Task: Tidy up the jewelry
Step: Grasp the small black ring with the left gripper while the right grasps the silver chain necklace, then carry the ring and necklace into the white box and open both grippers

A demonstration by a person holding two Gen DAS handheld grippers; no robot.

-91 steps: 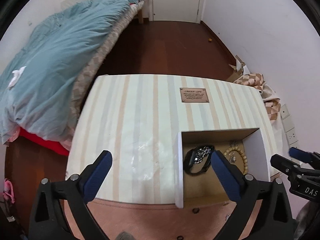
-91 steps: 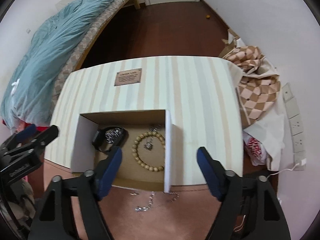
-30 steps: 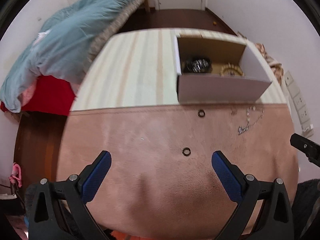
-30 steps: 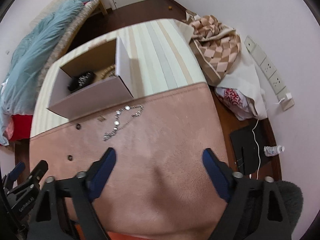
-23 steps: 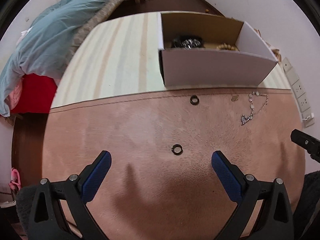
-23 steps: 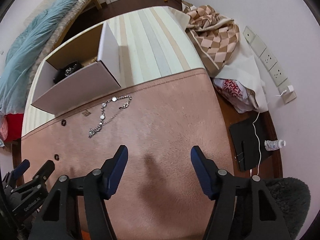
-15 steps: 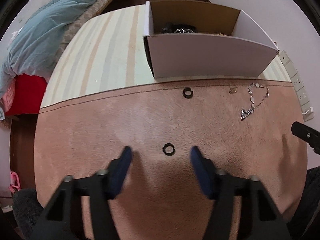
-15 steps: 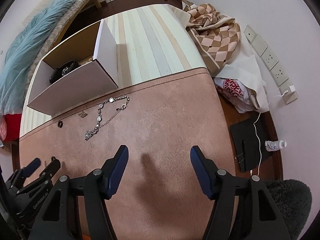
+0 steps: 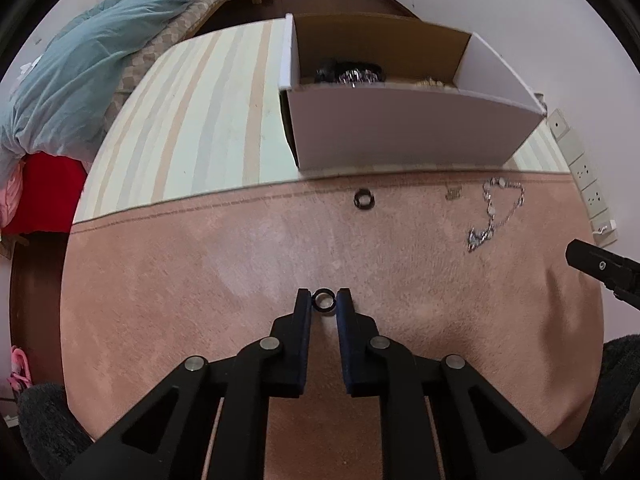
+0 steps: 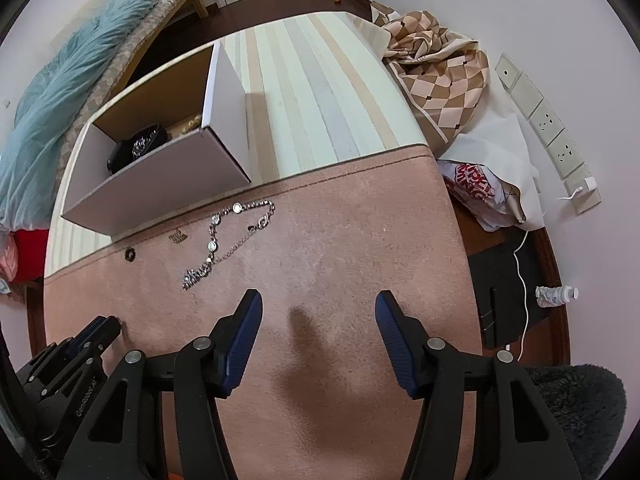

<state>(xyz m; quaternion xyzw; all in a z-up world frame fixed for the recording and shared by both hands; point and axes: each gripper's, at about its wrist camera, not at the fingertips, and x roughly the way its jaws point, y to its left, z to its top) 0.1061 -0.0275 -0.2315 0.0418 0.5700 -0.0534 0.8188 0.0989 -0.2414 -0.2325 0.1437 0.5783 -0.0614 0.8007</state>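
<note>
My left gripper (image 9: 324, 302) is shut on a small dark ring (image 9: 324, 301) that rests on the pink cloth (image 9: 240, 264). A second dark ring (image 9: 364, 199) lies near the white cardboard box (image 9: 400, 136), which holds a black watch (image 9: 352, 75) and a bead bracelet (image 9: 434, 82). A silver chain (image 9: 494, 212) and a small earring (image 9: 453, 192) lie on the cloth to the right. My right gripper (image 10: 319, 322) is open and empty above the cloth, right of the chain (image 10: 228, 240). The box (image 10: 160, 184) stands at the back left in the right wrist view.
The cloth covers the near half of a striped table (image 9: 192, 120). A bed with a blue quilt (image 9: 76, 64) lies at the left. A checked cloth (image 10: 436, 64), a plastic bag (image 10: 480, 192) and wall sockets (image 10: 548, 128) are at the right.
My left gripper came down over the near ring and closed on it. The right gripper's jaws narrowed a little and stay open. Both grippers drew back from the box towards the cloth.
</note>
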